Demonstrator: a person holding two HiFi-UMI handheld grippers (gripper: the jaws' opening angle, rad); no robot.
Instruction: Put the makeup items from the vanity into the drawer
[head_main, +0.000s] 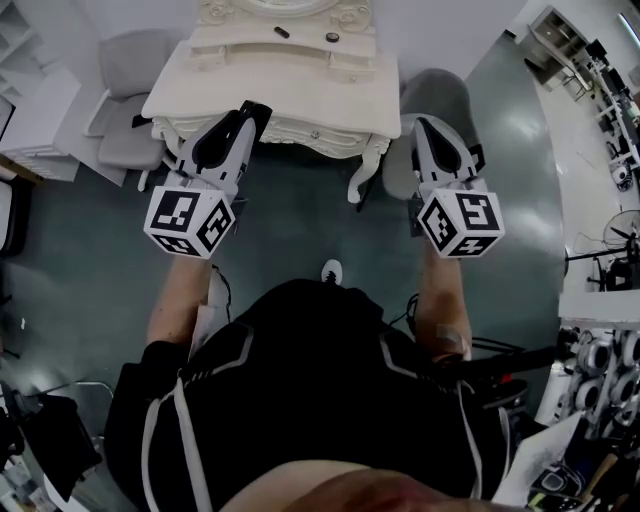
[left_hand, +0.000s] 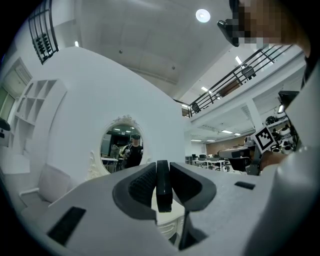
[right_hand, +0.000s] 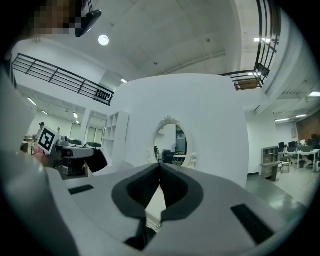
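Observation:
The white ornate vanity (head_main: 290, 95) stands ahead of me with its front drawer (head_main: 315, 132) closed. On its raised back shelf lie a small dark stick (head_main: 281, 32) and a small round dark item (head_main: 332, 38). My left gripper (head_main: 255, 108) hovers at the vanity's front edge, left of the middle, and my right gripper (head_main: 421, 124) is off its right corner. Both point at the vanity's oval mirror (left_hand: 122, 145) (right_hand: 170, 142). The left gripper (left_hand: 162, 167) has its jaws together with a narrow black strip between the pads, and I cannot tell if that strip is a separate thing. The right gripper (right_hand: 159, 169) is shut on nothing.
A grey chair (head_main: 130, 95) stands left of the vanity and another (head_main: 440, 100) right of it. White shelving (head_main: 35, 110) fills the far left. A cluttered bench (head_main: 600, 330) runs along the right side. The floor (head_main: 300, 230) is dark green.

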